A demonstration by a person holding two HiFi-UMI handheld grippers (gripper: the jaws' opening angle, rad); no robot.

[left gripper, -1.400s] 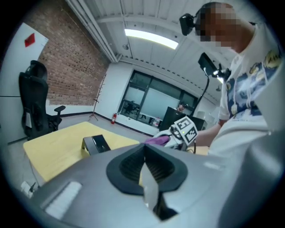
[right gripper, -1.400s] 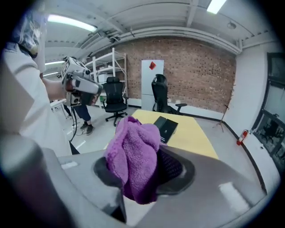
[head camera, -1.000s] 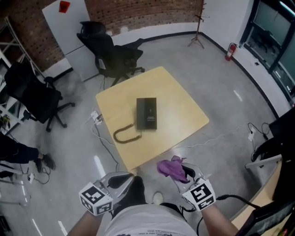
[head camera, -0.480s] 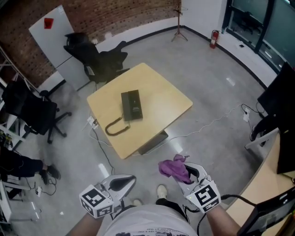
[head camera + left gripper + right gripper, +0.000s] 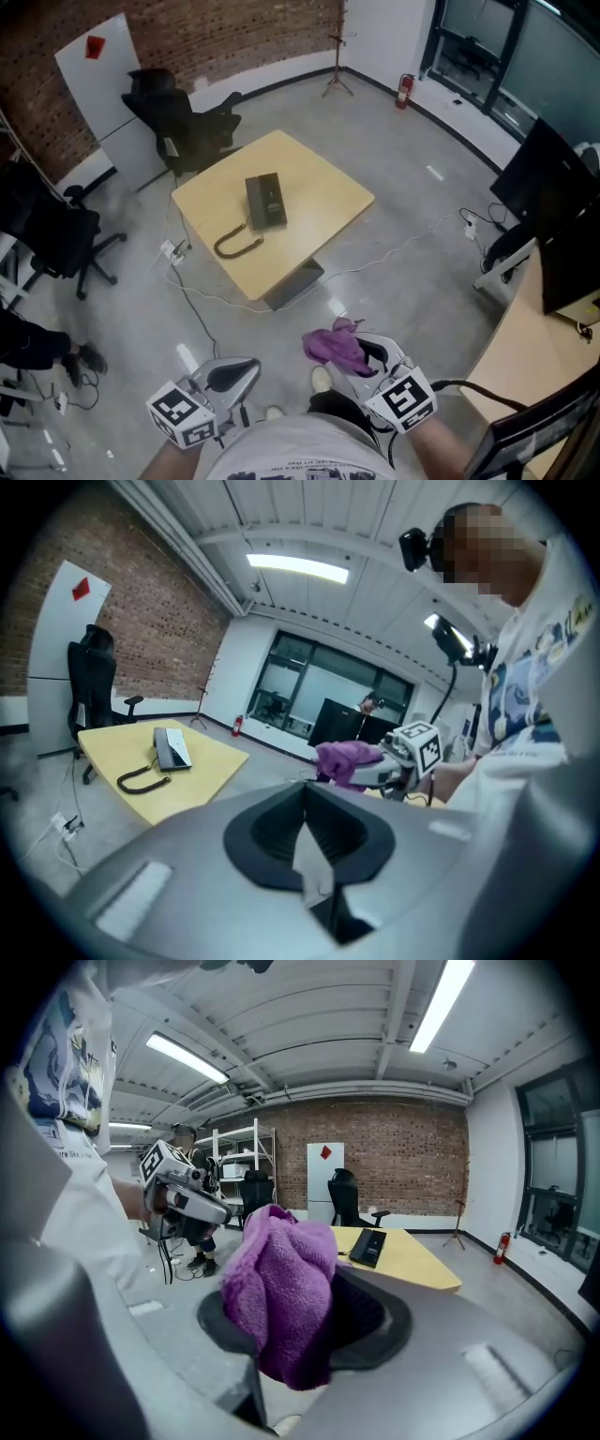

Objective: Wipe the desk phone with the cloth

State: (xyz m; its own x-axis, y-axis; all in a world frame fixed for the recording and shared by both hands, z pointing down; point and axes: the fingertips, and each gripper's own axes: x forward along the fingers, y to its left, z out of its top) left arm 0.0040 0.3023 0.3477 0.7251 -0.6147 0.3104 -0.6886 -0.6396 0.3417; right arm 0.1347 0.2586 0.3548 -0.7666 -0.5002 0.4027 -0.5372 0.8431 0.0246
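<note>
The black desk phone (image 5: 265, 201) lies on the yellow table (image 5: 323, 192), well ahead of me across bare floor. Its handset (image 5: 234, 246) rests beside it on a curled cord. My right gripper (image 5: 353, 351) is shut on a bunched purple cloth (image 5: 331, 344), which fills the jaws in the right gripper view (image 5: 281, 1288). My left gripper (image 5: 232, 375) is shut with nothing in it, the jaws meeting in the left gripper view (image 5: 306, 841). Both grippers sit low, close to my body. The phone (image 5: 367, 1247) shows small and distant past the cloth.
Black office chairs (image 5: 183, 112) stand behind the table, another (image 5: 47, 234) at the left. A whiteboard (image 5: 98, 80) leans on the brick wall. Cables (image 5: 202, 300) trail over the floor near the table. A dark monitor and desk (image 5: 553, 253) stand at the right.
The table and phone now look smaller and farther away, with more floor between them and me. Both grippers stay low by my body; the cloth remains in the right one.
</note>
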